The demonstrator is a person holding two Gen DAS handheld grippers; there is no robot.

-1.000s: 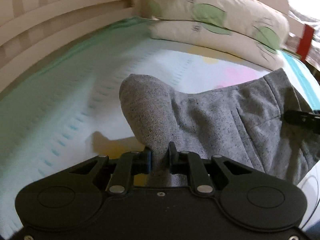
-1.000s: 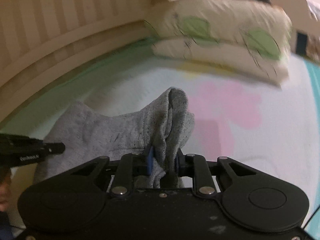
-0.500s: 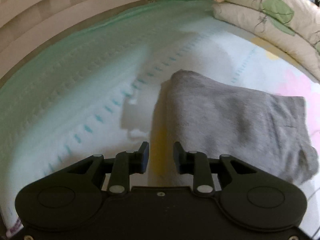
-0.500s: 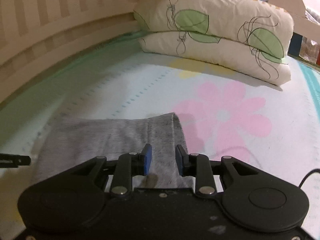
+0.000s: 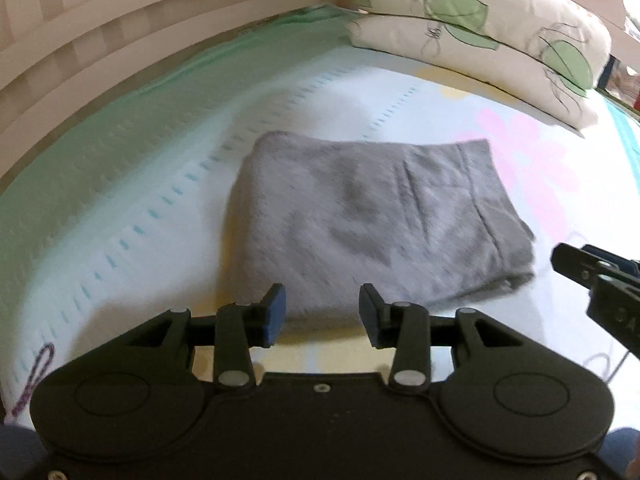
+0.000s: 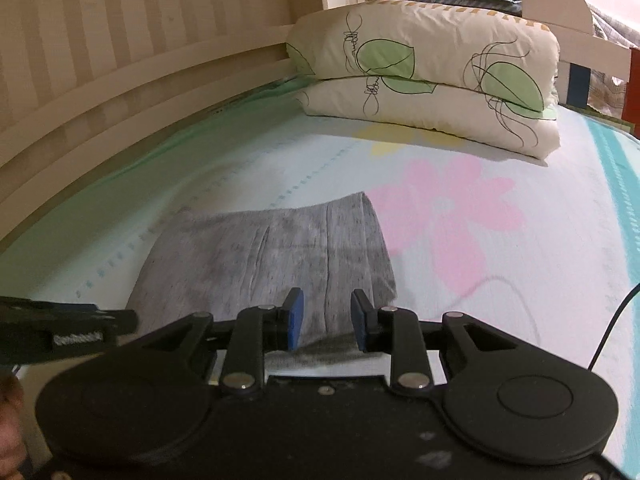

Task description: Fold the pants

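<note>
The grey pants [image 5: 372, 216] lie folded into a flat rectangle on the bed, and the right wrist view shows them [image 6: 272, 256] too. My left gripper [image 5: 320, 316] hovers just in front of the bundle's near edge; its jaws are opening and nothing is between them. Over the bundle's near right corner, my right gripper [image 6: 326, 326] stands open, its pads apart from the cloth. The right gripper's tip [image 5: 592, 268] also shows at the right edge of the left wrist view. The left gripper's tip [image 6: 76, 330] shows at the left of the right wrist view.
The pants rest on a bed sheet [image 6: 460, 216] printed with pink flowers and green bands. Two stacked pillows [image 6: 424, 80] lie at the head. A slatted wooden rail [image 5: 120, 40] runs along the far side. A black cable [image 6: 612, 320] hangs at the right.
Both grippers let go of the pants and pulled back from them. The lifted cloth has dropped and now lies flat as a folded bundle. The left jaws have spread wider.
</note>
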